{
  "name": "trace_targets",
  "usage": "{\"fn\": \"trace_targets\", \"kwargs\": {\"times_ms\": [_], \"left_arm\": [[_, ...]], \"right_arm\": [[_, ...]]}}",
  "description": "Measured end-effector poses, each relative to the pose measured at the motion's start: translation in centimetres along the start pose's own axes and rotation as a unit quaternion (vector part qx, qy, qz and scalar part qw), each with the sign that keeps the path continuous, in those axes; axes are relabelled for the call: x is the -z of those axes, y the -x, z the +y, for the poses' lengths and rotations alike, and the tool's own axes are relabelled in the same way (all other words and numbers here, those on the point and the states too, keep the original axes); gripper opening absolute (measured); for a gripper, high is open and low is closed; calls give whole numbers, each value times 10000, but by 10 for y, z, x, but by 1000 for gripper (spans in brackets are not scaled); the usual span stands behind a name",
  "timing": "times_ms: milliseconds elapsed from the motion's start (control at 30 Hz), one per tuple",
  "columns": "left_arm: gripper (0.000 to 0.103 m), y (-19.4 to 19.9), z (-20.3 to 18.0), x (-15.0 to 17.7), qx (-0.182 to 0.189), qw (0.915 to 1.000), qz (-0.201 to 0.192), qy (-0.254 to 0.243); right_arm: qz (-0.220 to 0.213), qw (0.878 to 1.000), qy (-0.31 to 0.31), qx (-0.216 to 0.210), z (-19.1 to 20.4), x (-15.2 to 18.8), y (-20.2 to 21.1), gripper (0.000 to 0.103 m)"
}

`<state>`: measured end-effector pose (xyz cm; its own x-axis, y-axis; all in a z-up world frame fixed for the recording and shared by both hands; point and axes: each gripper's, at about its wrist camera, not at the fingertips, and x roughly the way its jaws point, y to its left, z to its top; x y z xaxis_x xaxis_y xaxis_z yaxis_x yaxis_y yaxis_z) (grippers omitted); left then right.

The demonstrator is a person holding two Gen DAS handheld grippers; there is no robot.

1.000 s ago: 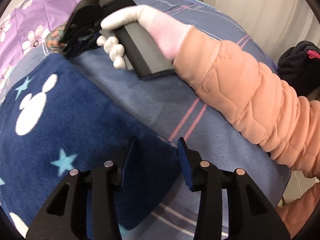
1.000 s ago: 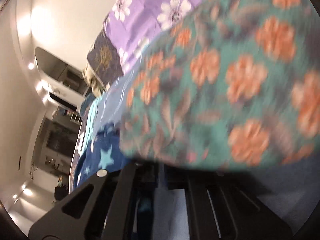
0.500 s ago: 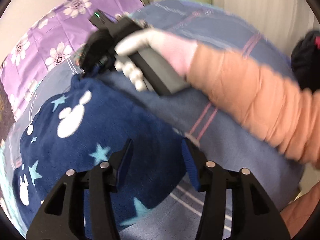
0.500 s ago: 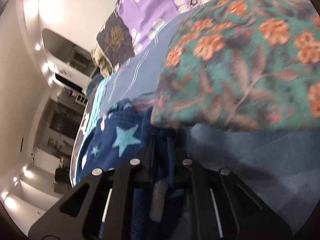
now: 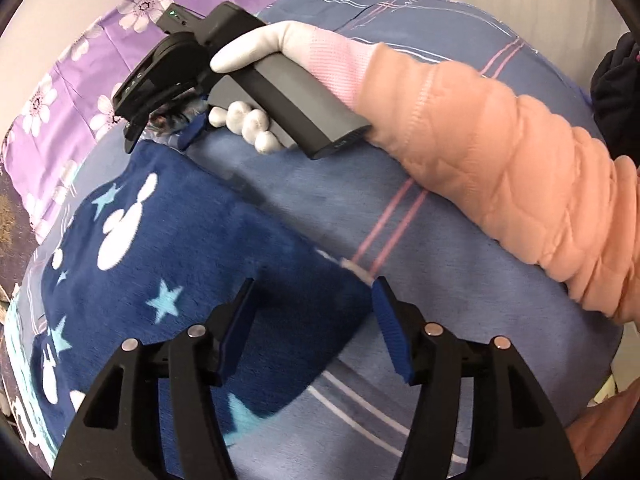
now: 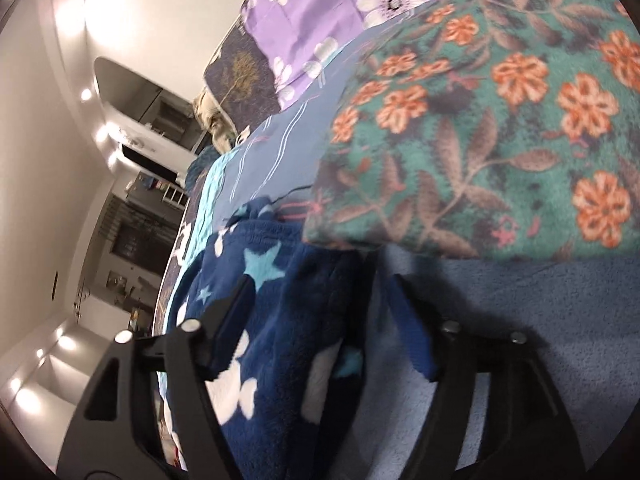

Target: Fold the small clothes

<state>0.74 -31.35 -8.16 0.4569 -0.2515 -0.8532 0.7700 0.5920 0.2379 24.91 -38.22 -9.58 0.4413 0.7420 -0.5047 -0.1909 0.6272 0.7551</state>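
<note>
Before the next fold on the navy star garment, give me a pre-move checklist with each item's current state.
1. Left gripper free of the navy garment: ok, jaws opening, nothing pinched.
2. Right gripper released: ok, jaws opening, fleece lies loose between them.
3. Garment flat on the blue bedsheet: cannot tell, far edge hidden.
4. Floral garment clear of the navy one: not ok, edges meet.
5. Orange sleeve off the garment: ok.

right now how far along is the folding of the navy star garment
Looks done: the navy star garment lies flat on the blue bedspread, apparently folded over. In hand: nothing gripped; the left gripper hangs above its near edge and the right gripper straddles its far corner, both with jaws opening. Left: any further fold, which I can't judge, and the green floral garment beside it.
</note>
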Motion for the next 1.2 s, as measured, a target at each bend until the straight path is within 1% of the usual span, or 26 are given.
{"fn": "trace_targets", "kwargs": {"times_ms": [33, 100, 167, 200, 233, 267, 333, 367, 433, 467, 533, 600, 633, 667, 700, 733, 767, 800, 833, 900, 1000, 1067, 1100, 1133, 1167, 1200], "left_arm": [[63, -4, -2, 1, -167, 9998, 23, -107], [69, -12, -4, 2, -329, 9992, 45, -244], [64, -18, -1, 1, -272, 9993, -126, -213], [46, -19, 4, -1, -207, 9994, -230, -122], [17, -18, 8, -3, -207, 9993, -313, -30], [15, -18, 17, -5, -180, 9990, -366, 165], [13, -15, 33, -6, 302, 9977, -362, 496], [13, -15, 33, -5, 344, 9980, -354, 402], [13, -15, 22, -3, 272, 9990, -343, 70], [13, -16, 16, -2, 195, 9991, -354, -86], [13, -16, 9, -2, 200, 9991, -350, -109], [14, -16, 10, -2, 237, 9990, -369, -56], [15, -14, 10, -1, 263, 9989, -372, -47], [16, -14, 10, 0, 292, 9989, -370, -41], [17, -13, 11, 0, 323, 9988, -371, -25], [21, -12, 9, 1, 349, 9987, -383, -2], [23, -12, 9, 1, 353, 9986, -389, -1], [29, -11, 8, 0, 359, 9986, -400, 4], [36, -11, 8, 0, 383, 9984, -410, 24], [37, -6, 7, 0, 471, 9979, -419, 128], [37, 13, 11, 3, 648, 9955, -570, 391], [37, 23, 15, 8, 611, 9946, -655, 528], [37, 23, 17, 9, 554, 9952, -608, 525], [36, 19, 17, 11, 478, 9964, -498, 495], [34, 7, 15, 15, 414, 9980, -264, 399], [32, 1, 14, 17, 427, 9982, -167, 376]], "right_arm": [[9, 10000, 11, 31, 0, 0, -3, 71], [-23, 9999, 85, 62, 4, 0, -8, 70], [-19, 9998, 165, 99, 8, -1, -15, 52], [31, 9999, 118, 91, 8, -1, -20, 16], [-27, 9999, -3, 164, 5, -1, -21, 11], [-123, 9997, -35, 210, 4, 0, -17, 11], [-469, 9987, 37, 184, 12, -1, 1, 9], [-652, 9979, 58, 12, 18, -3, 17, 9], [-740, 9972, 120, -4, 21, -4, 31, 9], [-740, 9972, 120, -4, 21, -4, 31, 9], [-687, 9969, 180, 330, 17, -4, 25, 9], [-399, 9967, 17, 709, -1, -2, -2, 10], [-265, 9966, -27, 779, -11, 1, -16, 10], [-266, 9970, 47, 731, -13, 2, -20, 9], [-291, 9971, 96, 694, -12, 1, -17, 15], [-356, 9973, 123, 623, -9, 0, -11, 24], [-457, 9969, 168, 617, -7, 0, -6, 30], [-588, 9959, 236, 643, -5, 1, -1, 38], [-667, 9950, 280, 685, -3, 1, 4, 38], [-665, 9948, 275, 724, -3, 2, 12, 37], [-858, 9929, 414, 716, 9, 3, 29, 28], [-971, 9915, 556, 667, 24, 6, 40, 20], [-971, 9915, 567, 656, 28, 7, 44, 14], [-891, 9923, 594, 615, 37, 11, 48, 14], [-809, 9927, 668, 597, 47, 15, 48, 13], [-741, 9920, 822, 615, 57, 20, 48, 13]]}}
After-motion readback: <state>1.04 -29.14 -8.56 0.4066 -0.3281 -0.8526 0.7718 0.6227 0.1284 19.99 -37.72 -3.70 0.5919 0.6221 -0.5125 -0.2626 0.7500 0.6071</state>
